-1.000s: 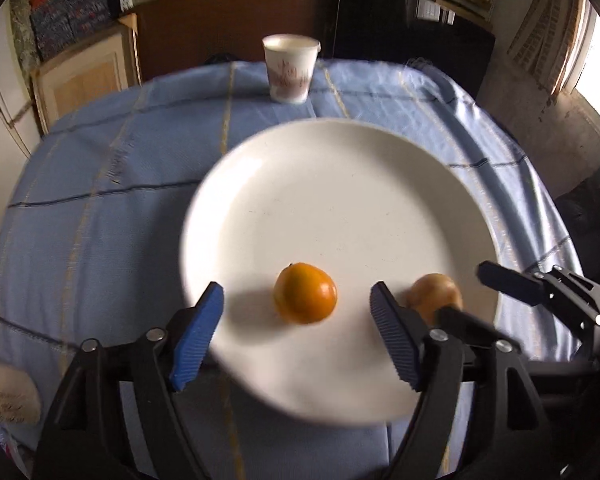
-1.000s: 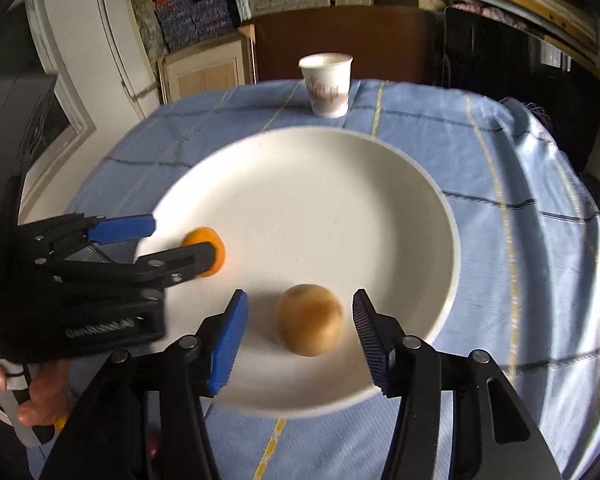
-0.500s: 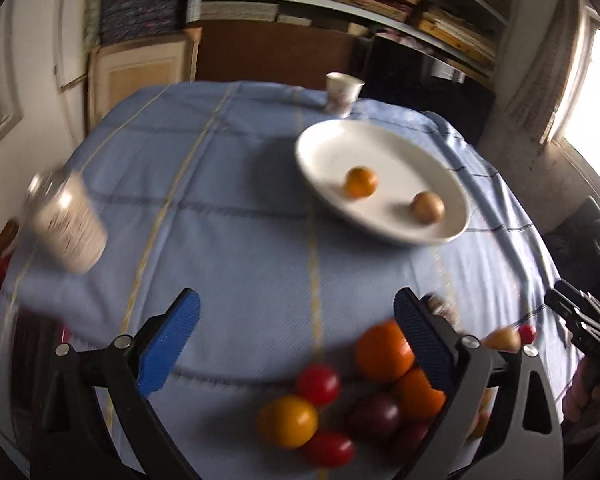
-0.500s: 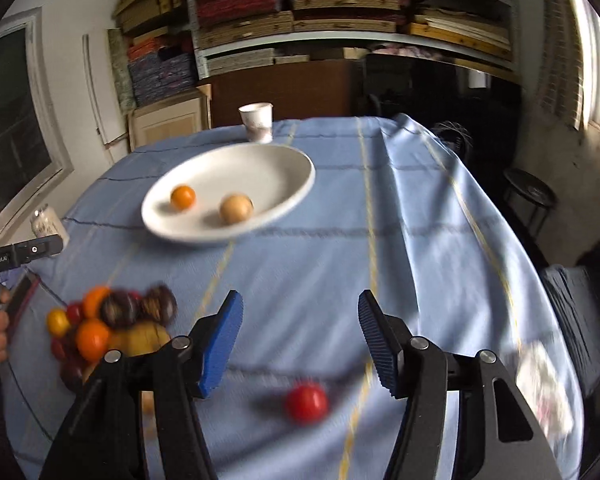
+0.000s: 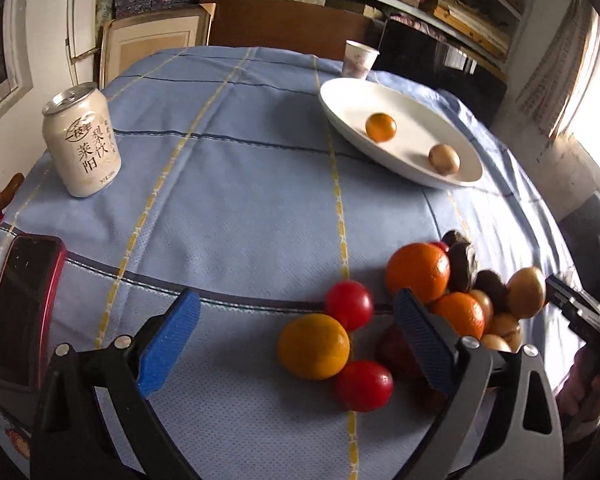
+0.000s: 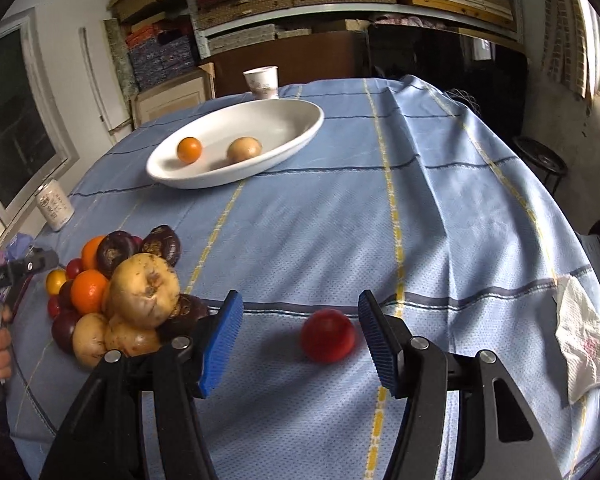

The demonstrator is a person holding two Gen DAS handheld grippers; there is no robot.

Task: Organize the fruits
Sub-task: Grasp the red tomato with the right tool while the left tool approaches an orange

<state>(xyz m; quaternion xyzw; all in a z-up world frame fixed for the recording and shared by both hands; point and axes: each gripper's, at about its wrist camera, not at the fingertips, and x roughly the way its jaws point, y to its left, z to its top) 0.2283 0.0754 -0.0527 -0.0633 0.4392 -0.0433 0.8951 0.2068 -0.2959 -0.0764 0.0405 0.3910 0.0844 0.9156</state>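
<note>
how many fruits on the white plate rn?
2. A small orange fruit sits toward the left of the white plate, and a tan round fruit lies just right of it, apart from it. Nothing looks hidden behind the rim.

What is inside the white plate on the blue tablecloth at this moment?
Inside the white plate lie two fruits: a small orange one and a tan one, apart from each other. Nothing else shows; its near rim hides little.
</note>
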